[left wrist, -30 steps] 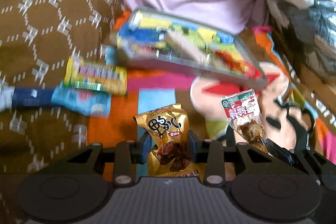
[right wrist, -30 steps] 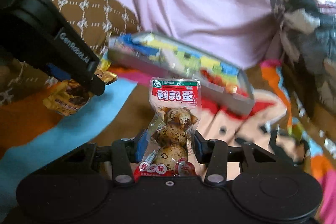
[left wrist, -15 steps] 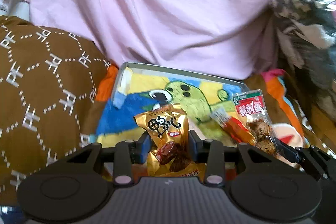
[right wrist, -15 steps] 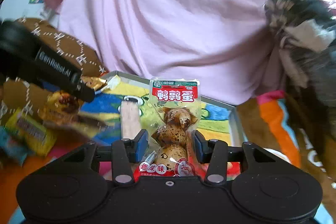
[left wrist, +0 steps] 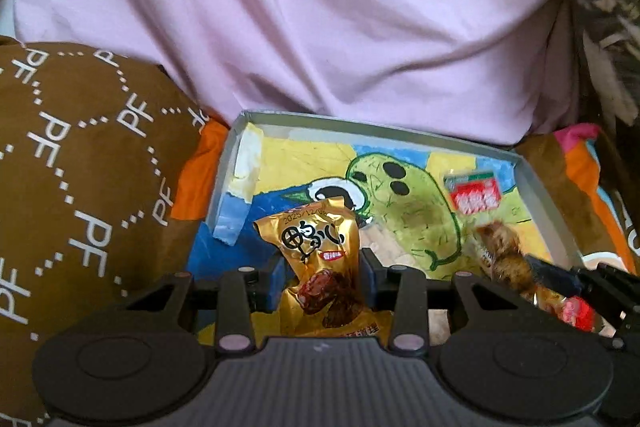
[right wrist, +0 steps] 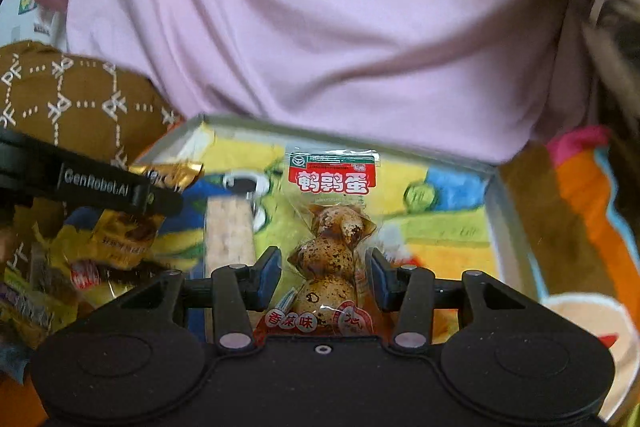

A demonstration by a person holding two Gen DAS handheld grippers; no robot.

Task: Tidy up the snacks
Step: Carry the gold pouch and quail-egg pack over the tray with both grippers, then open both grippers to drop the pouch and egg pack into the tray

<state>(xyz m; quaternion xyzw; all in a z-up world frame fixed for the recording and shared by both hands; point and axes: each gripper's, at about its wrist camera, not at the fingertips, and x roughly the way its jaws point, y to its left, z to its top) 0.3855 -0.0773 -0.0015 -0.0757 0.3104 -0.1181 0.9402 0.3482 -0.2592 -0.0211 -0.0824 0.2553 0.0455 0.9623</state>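
A: Both grippers over the tray w/ cargo. Left gripper (left wrist: 323, 269), jaws narrow, pinching the gold snack packet (left wrist: 320, 267) at its waist. Right gripper (right wrist: 323, 277), jaws mid-width around the quail-egg pack (right wrist: 332, 251); pads look just at the film's edges, so that hold reads as the looser one.

B: So what could go wrong?

A: Egg pack stands tall and top-heavy above the jaws; a tilt or bump could swing it or slip it out short of the tray (left wrist: 536, 187). Slick film doesn't help. Gold packet's foil is crinkly, may twist as it's let go and land on edge.

B: And the two grippers?

A: Close. In the right wrist view the left one sits at 9 o'clock, gold packet under it. In the left wrist view the egg pack shows blurred at 3 o'clock. Lowering both at once risks a knock between them.

B: Anything in the drop zone?

A: A pale wafer-like bar (right wrist: 229, 235) already lies on the tray floor, near centre, at abt 11 o'clock from the egg pack. Dropping on it would pile things up.

B: Surroundings?

A: Pink cloth (left wrist: 320, 27) bulges at 12 o'clock right behind the far rim, brown patterned cushion (left wrist: 80, 167) at 9 o'clock. More wrapped snacks (right wrist: 36, 303) lie blurred at 8 o'clock, outside the tray.
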